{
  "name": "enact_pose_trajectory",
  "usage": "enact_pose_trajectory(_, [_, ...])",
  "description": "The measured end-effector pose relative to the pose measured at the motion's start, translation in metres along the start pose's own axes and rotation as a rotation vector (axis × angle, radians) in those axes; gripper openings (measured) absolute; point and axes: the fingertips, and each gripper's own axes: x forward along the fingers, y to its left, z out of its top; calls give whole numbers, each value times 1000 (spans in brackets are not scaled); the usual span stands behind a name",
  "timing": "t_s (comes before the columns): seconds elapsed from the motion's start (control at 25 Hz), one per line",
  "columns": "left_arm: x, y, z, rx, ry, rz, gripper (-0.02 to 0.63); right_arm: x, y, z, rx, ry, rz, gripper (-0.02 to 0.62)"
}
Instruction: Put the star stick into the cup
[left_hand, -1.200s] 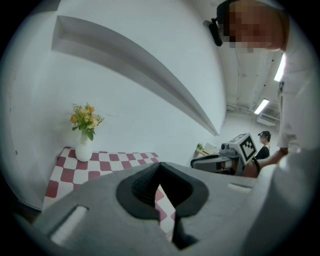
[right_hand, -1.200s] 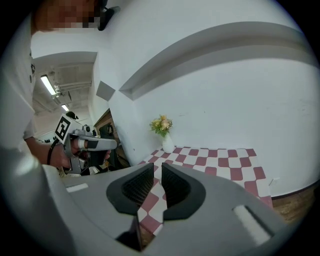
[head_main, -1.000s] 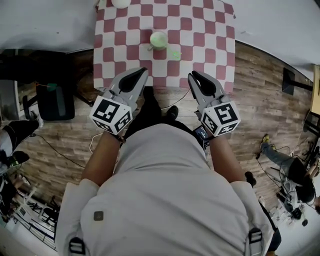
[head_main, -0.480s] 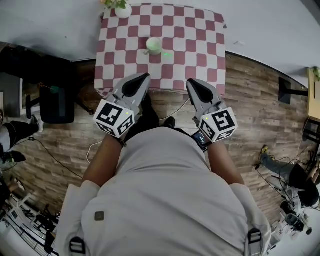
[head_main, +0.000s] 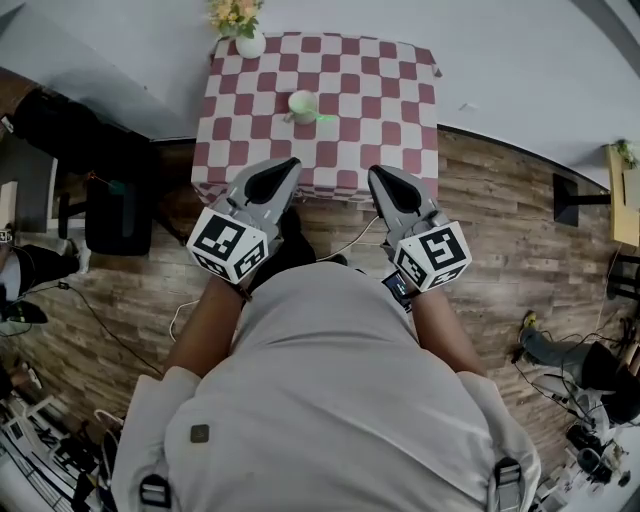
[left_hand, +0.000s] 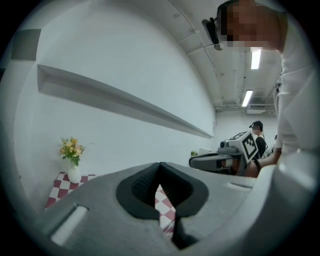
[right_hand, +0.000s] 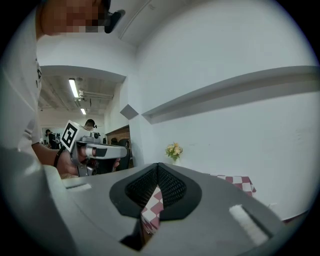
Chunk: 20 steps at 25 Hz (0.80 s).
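Note:
A pale green cup (head_main: 302, 103) stands near the middle of the red-and-white checked table (head_main: 385, 70). The green star stick (head_main: 326, 119) lies on the cloth just right of the cup. My left gripper (head_main: 284, 166) and right gripper (head_main: 376, 176) are held side by side close to my body, over the floor in front of the table's near edge. Both are shut with nothing in them. In the left gripper view the jaws (left_hand: 160, 166) meet at the tip, and likewise in the right gripper view (right_hand: 158, 166). Neither gripper view shows the cup or the stick.
A white vase of flowers (head_main: 243, 28) stands on the table's back left corner. A black chair (head_main: 115, 205) sits on the wooden floor at the left, with cables (head_main: 355, 238) under me. Gear and a person (head_main: 565, 355) are at the lower right. A white wall (left_hand: 125, 65) rises behind the table.
The table, cup and stick have drawn farther away and look smaller in the head view, with the vase now in sight. Both grippers stay shut and keep their place by my body.

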Motion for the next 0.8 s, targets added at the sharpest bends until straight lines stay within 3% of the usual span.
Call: enact_pose_trajectory(0.8, [-46, -40, 0, 13, -17, 137, 3, -34, 24, -2, 6, -16, 112, 9])
